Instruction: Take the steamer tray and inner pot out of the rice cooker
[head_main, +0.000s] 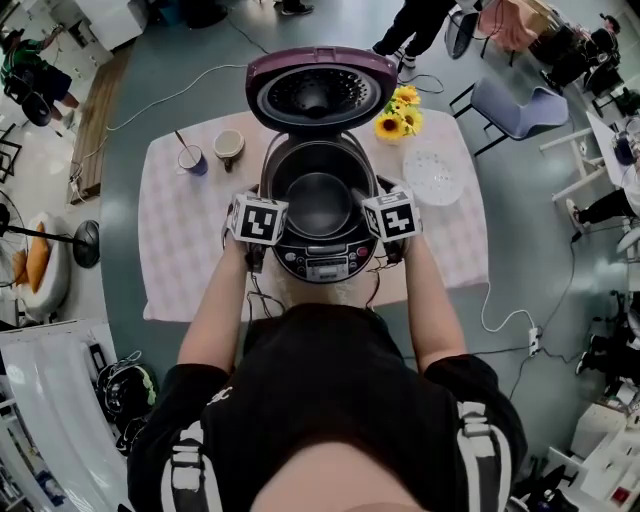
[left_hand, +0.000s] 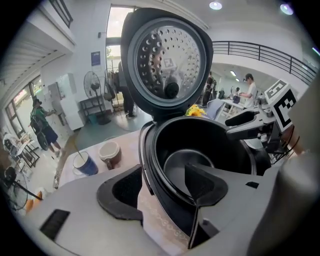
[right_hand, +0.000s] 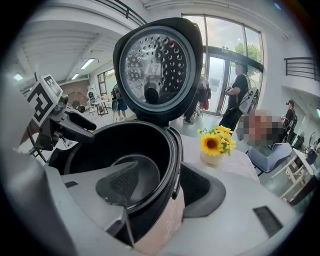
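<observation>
At frame centre, the pot rim is straddled by the left gripper and right gripper, jaws apart, presumably for clamping and lifting

No word or number can be read anywhere. The left cube and right cube carry black-and-white square marker patterns, not lettering. A small square sticker of the same kind sits on the rice cooker's inner lid. The cooker's control panel seems to bear small print around its display, but it is too small to make out. A blue wall sign is likewise illegible.
</observation>
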